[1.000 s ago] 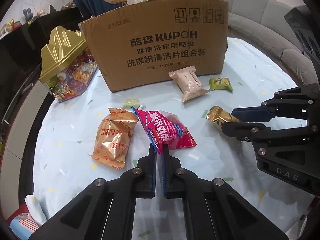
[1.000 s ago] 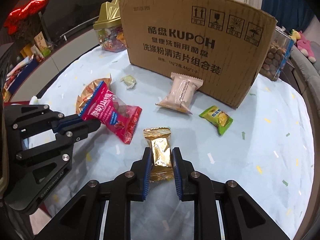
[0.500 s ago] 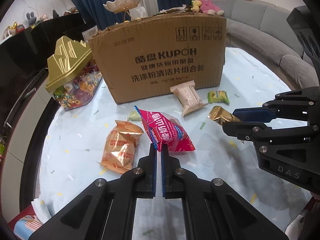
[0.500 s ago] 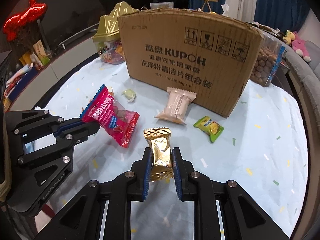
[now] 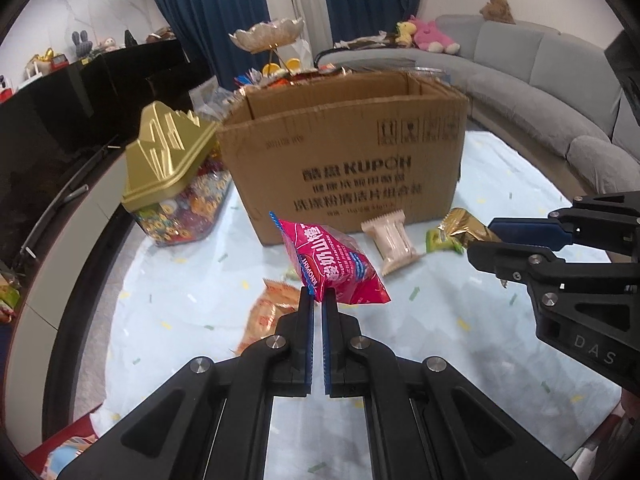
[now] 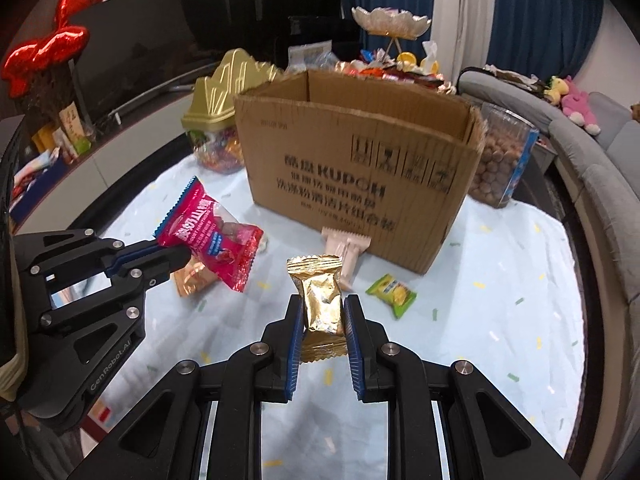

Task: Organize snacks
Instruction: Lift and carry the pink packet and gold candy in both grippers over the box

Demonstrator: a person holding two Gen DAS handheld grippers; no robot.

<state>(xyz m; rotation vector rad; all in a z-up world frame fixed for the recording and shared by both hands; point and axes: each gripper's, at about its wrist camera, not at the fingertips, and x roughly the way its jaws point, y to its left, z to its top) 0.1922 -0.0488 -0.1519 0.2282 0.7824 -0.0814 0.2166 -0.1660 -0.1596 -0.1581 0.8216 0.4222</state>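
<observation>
**A:** So how far along is the snack tidying? Two packets are being held up off the worktop (image 6: 520, 300) at once. The left gripper (image 5: 319, 294) is pinched nearly flat on one corner of the pink snack bag (image 5: 334, 266), which hangs clear of the cloth. The right gripper (image 6: 322, 310) is clamped on the gold packet (image 6: 322, 300), jaws a bit apart because the packet is puffy.

**B:** Nothing can be seen inside the cardboard box (image 5: 344, 168) though. Only the open top and the inner walls are shown, so whether anything's been dropped in can't be told.

**A:** Agreed. It's assumed the box is where everything goes, since it's open and both packets are held in front of it, below its rim. Neither is over the opening yet.

**B:** And what's left on the worktop: the pale pink wafer pack (image 5: 394, 246) lying right at the foot of the box, the small green packet (image 6: 392, 295) just beside it, and the orange biscuit bag (image 5: 268, 314) half hidden under the pink one. A fourth tiny sweet may be hidden, can't be told.

**A:** So at least three are still to be picked up, plus these two to be dropped. Early-to-middle, it's guessed.

**B:** The candy jar (image 5: 176, 184) with the gold lid is left alone beside the box.
</observation>
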